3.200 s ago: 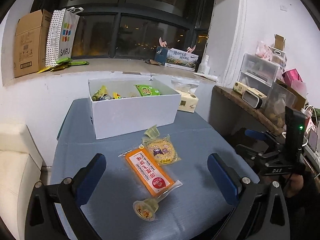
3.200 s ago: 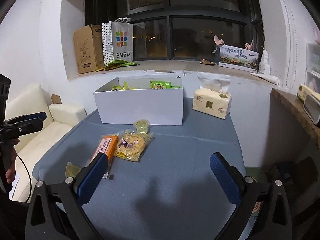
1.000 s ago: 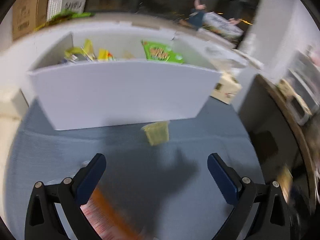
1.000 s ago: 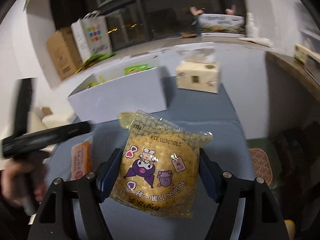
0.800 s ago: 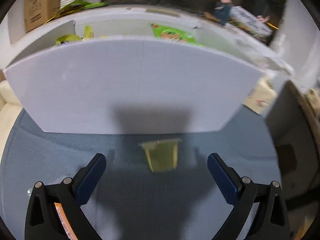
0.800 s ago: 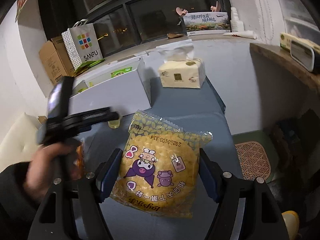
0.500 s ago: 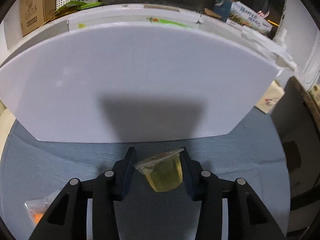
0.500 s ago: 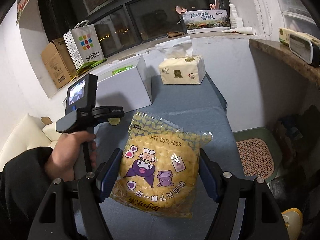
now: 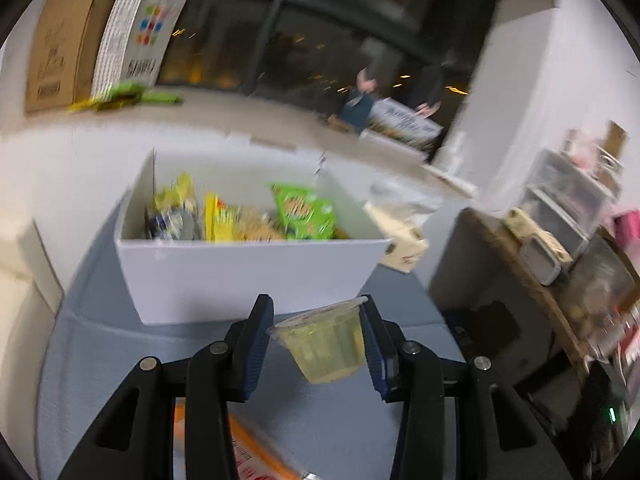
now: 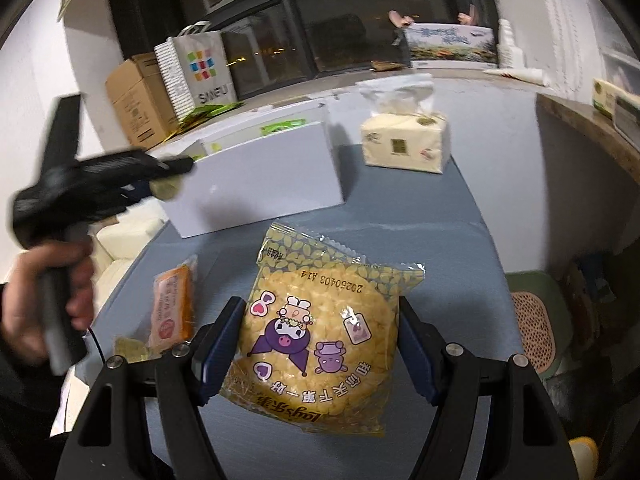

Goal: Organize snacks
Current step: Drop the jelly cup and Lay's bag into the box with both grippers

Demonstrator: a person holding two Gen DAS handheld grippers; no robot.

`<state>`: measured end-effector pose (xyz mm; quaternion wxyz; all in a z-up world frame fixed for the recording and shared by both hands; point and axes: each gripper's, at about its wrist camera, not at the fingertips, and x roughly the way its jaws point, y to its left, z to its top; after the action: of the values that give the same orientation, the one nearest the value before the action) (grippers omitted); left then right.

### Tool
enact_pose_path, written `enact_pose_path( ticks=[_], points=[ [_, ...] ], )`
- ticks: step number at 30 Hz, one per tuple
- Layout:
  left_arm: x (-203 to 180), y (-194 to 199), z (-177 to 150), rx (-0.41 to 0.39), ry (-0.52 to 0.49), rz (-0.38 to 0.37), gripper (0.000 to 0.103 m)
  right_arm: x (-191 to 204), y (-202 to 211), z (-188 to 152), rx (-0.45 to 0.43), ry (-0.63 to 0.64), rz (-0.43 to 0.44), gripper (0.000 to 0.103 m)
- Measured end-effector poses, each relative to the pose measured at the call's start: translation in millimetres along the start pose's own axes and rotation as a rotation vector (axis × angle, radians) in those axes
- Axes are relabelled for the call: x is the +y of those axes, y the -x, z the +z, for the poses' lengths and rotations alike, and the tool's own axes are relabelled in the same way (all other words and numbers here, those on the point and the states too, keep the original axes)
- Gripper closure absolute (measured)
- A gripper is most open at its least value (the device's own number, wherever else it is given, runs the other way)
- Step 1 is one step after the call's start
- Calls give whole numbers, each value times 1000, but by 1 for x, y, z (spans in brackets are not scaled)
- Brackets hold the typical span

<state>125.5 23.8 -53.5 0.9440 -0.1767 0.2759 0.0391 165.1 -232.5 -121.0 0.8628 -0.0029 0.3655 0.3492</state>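
Jelly cup (image 9: 326, 342) pinched by left gripper (image 9: 318, 344), cracker packet (image 10: 316, 344) by right gripper (image 10: 318, 350), before box (image 9: 248, 272).

Pale tissue pack (image 10: 404, 146) on the blue-grey table (image 10: 436, 240) at one o'clock, white sheet sticking out on top. At eleven o'clock on the window ledge (image 10: 360, 76), brown cardboard box (image 10: 138, 102) touching a white SANFU paper bag (image 10: 200, 70), green packets (image 10: 204, 112) lying just in front. At twelve to one o'clock, long printed carton (image 10: 450, 42) before dark window panes (image 10: 340, 20). At three o'clock, clear drawer unit (image 9: 572, 196) above a wooden shelf (image 9: 532, 280). At nine o'clock, cream sofa (image 9: 20, 300).
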Motion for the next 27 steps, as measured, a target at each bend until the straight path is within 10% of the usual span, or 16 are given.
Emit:
enact_pose_path(
  ticks=[10,27],
  points=[
    [39,56,62,-136,-138,-12,56,44,-11,88,-88,108,80,26],
    [92,-85,145,-29,-104,55,56,82,-156,242,21,198,41,26]
  ],
)
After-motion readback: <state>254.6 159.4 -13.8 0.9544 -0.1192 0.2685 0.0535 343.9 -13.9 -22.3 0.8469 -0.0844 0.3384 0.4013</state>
